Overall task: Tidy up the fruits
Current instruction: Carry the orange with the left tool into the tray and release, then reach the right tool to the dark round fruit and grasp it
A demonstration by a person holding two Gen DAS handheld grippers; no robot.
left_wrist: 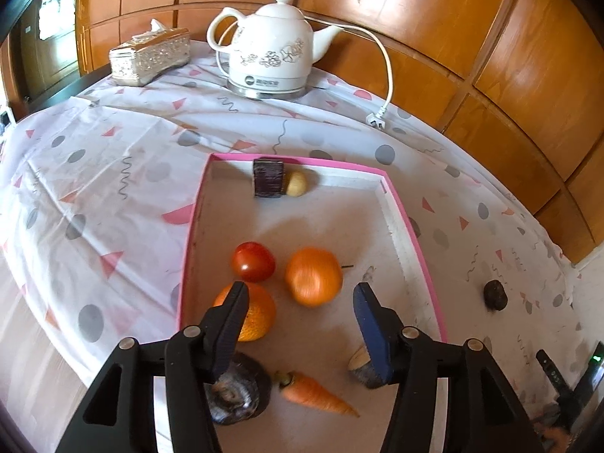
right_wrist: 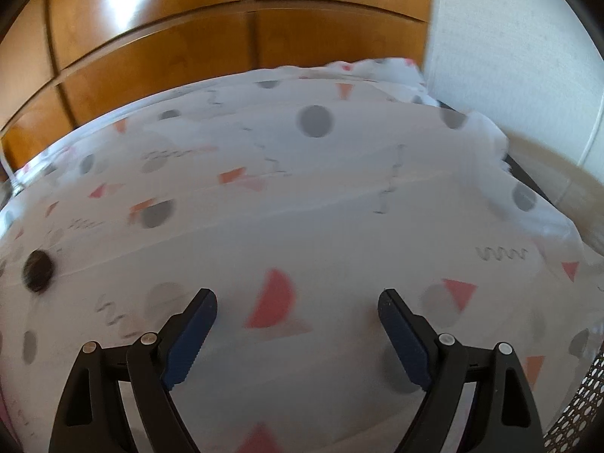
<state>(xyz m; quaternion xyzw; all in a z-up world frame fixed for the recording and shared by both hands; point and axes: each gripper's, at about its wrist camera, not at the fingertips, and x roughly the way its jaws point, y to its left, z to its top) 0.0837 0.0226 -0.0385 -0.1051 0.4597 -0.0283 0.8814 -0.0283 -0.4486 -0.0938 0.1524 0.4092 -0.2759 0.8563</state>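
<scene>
A pink-rimmed tray point(left_wrist: 411, 226) lies on the patterned cloth. In it are a red tomato point(left_wrist: 253, 261), two oranges point(left_wrist: 313, 276) point(left_wrist: 258, 315), a carrot point(left_wrist: 317, 396), a dark purple piece point(left_wrist: 268, 177) with a small potato point(left_wrist: 298, 183) at the far wall, and two dark items near my fingers point(left_wrist: 238, 392) point(left_wrist: 362, 366). My left gripper point(left_wrist: 300, 290) is open and empty above the near oranges. A dark round fruit point(left_wrist: 495, 294) lies on the cloth right of the tray; it also shows in the right wrist view point(right_wrist: 37, 270). My right gripper point(right_wrist: 298, 298) is open and empty over bare cloth.
A white electric kettle point(left_wrist: 270, 49) with its cord and plug point(left_wrist: 377, 120) stands at the back, with a tissue box point(left_wrist: 151, 56) to its left. Wooden panels point(left_wrist: 490, 56) back the table. A perforated basket edge point(right_wrist: 577, 404) shows at the lower right.
</scene>
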